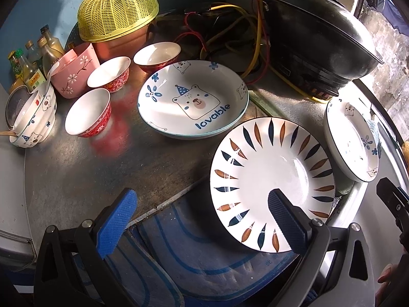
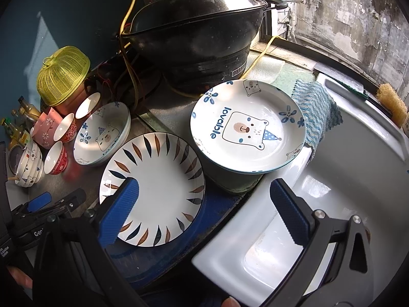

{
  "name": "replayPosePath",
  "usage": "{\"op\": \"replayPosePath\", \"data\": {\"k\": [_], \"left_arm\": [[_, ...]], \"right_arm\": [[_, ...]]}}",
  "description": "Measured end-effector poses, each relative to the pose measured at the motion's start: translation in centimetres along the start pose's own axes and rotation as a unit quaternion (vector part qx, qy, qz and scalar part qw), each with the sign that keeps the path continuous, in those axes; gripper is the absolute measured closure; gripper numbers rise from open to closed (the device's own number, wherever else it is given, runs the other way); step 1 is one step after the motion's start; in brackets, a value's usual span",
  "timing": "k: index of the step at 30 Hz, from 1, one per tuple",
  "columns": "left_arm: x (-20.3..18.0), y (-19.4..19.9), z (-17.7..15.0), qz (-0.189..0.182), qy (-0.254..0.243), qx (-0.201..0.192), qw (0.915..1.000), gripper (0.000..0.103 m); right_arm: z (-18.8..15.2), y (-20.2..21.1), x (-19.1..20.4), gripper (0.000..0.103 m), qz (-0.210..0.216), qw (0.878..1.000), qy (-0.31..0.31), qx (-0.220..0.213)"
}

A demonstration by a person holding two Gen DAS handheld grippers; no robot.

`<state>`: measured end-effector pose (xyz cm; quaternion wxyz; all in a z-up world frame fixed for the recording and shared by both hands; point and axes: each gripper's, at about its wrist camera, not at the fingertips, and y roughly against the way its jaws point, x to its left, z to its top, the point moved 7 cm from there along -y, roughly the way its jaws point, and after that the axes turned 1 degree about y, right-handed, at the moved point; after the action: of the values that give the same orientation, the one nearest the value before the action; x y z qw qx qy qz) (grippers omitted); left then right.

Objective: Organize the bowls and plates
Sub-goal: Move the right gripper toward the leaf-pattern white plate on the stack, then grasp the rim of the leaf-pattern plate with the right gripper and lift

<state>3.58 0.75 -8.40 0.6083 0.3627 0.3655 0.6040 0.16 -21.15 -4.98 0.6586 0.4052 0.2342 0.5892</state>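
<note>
Two grippers hang open over the leaf-pattern plate (image 1: 272, 188), neither gripping anything.

The left gripper (image 1: 202, 220) has one finger above the plate's near rim; the right gripper (image 2: 204, 209) straddles its other side. Best to pinch the rim squarely, then stack toward the bear plate (image 1: 193, 98) beyond on the bench (image 1: 76, 174), bowls (image 1: 88, 112) further left.

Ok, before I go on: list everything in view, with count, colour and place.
Leaf plate: 1, white with blue and brown leaves, counter front edge.
Bear plates: 2 spots, white and blue; one raised by the sink, one mid-counter, maybe stacked.
Red bowls: 3, red outside, white inside, left of centre.
Bear bowls: stacked, white, far left.
Pink cup: 1, behind the bowls.
Food cover: 1, yellow, back left.
Bottles: several, far left.
Wok: 1, black, lidded, back.
Cloth: blue, sink edge.
Sink: white, right.
Left gripper: open.
Right gripper: open.
</note>
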Motion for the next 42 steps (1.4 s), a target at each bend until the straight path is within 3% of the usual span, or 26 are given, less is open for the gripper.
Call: {"op": "replayPosePath", "data": {"k": [26,38,42], "left_arm": [[-0.2,-0.7,0.2,-0.015,0.000,0.007,0.9999,0.000],[0.2,-3.1,0.8,-0.082,0.008,-0.015,0.9965,0.000],[0.2,-4.4,1.1,-0.102,0.004,-0.011,0.9947,0.002]], "right_arm": [[-0.3,-1.1,0.2,0.000,0.009,1.000,-0.014,0.019],[-2.5,-5.6,1.2,0.001,0.149,0.983,-0.063,0.082],[-2.8,-7.1,0.5,0.025,0.184,0.973,-0.101,0.091]]}}
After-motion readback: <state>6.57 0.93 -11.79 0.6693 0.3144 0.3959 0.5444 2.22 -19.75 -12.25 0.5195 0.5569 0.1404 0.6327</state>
